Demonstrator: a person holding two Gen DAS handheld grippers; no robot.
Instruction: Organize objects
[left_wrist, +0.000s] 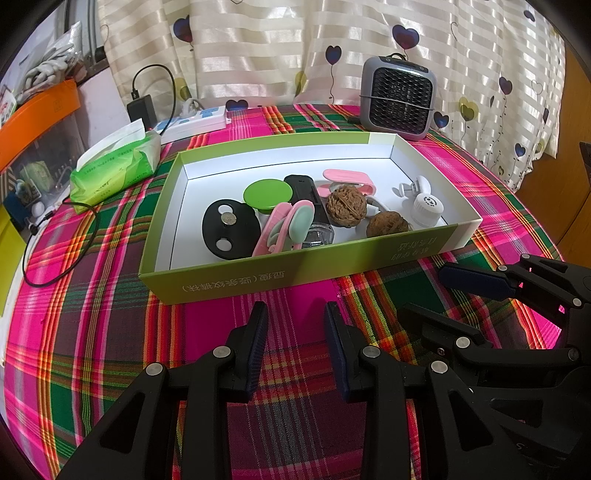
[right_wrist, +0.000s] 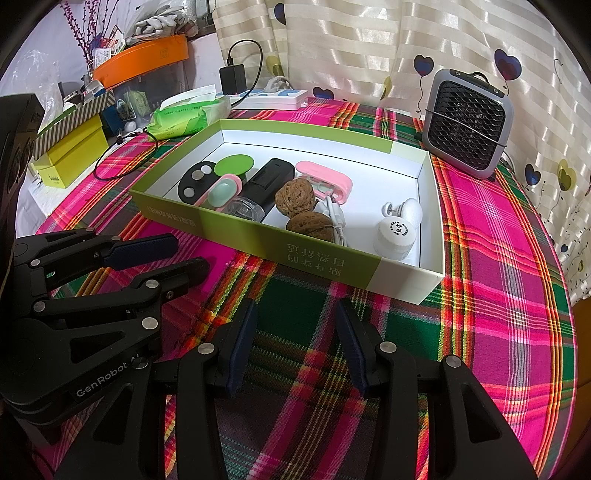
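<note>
A green and white cardboard box (left_wrist: 236, 280) (right_wrist: 332, 262) stands on the plaid tablecloth. In it lie two walnuts (left_wrist: 346, 205) (right_wrist: 294, 195), a black oval holder (left_wrist: 229, 229), a green round lid (left_wrist: 267, 194), pink and mint clips (left_wrist: 291, 225), a black device (right_wrist: 269, 177), a pink case (right_wrist: 328, 179) and a white cap (right_wrist: 395, 234). My left gripper (left_wrist: 295, 314) is open and empty just in front of the box. My right gripper (right_wrist: 295, 308) is open and empty, also in front of the box. Each gripper shows in the other's view.
A grey fan heater (left_wrist: 399, 98) (right_wrist: 469, 123) stands behind the box at the right. A green tissue pack (left_wrist: 114, 170), a power strip (left_wrist: 192, 122) with a black charger (left_wrist: 142, 107) and a cable lie at the back left. Boxes and clutter (right_wrist: 70, 147) stand past the table's left edge.
</note>
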